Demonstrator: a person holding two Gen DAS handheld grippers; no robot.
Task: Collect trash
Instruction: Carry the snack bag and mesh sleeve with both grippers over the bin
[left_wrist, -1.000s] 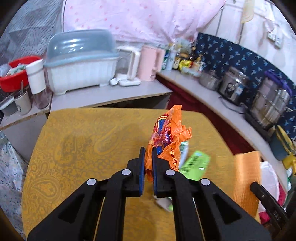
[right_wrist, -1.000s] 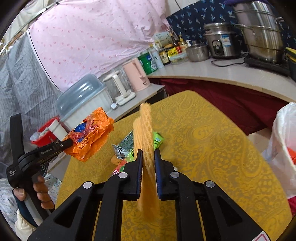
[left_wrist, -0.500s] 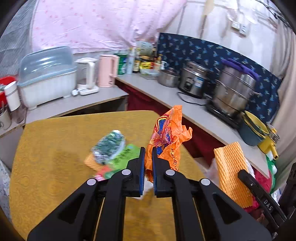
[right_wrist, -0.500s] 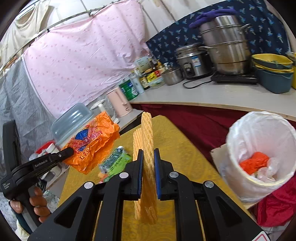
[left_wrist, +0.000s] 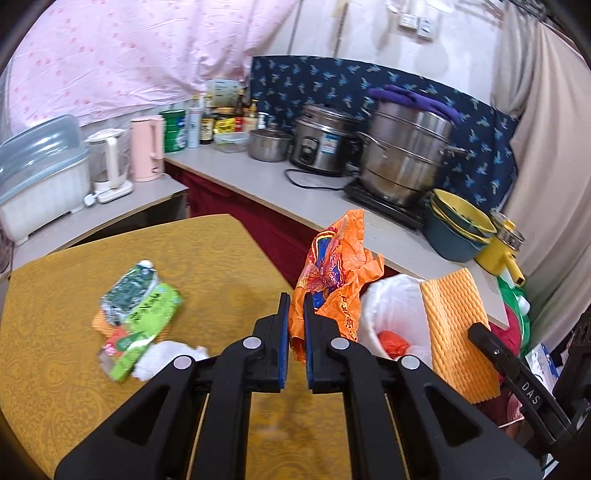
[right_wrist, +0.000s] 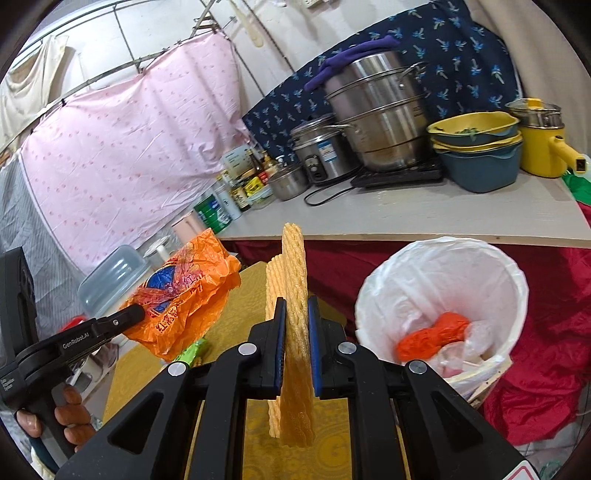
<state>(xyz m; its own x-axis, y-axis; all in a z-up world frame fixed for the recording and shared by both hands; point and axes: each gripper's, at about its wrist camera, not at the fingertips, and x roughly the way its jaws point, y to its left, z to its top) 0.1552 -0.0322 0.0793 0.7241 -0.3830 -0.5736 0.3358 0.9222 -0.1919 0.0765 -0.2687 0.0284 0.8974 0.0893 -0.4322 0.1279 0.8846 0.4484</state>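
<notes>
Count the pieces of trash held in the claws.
2: an orange wrapper clamped in the left claw, and a yellow foam net clamped in the right claw. More trash lies on the table.

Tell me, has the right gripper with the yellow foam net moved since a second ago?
Yes. The right gripper, shut on the yellow foam net, has swung off the yellow table toward the white-lined trash bin, which sat at the right edge before.
</notes>
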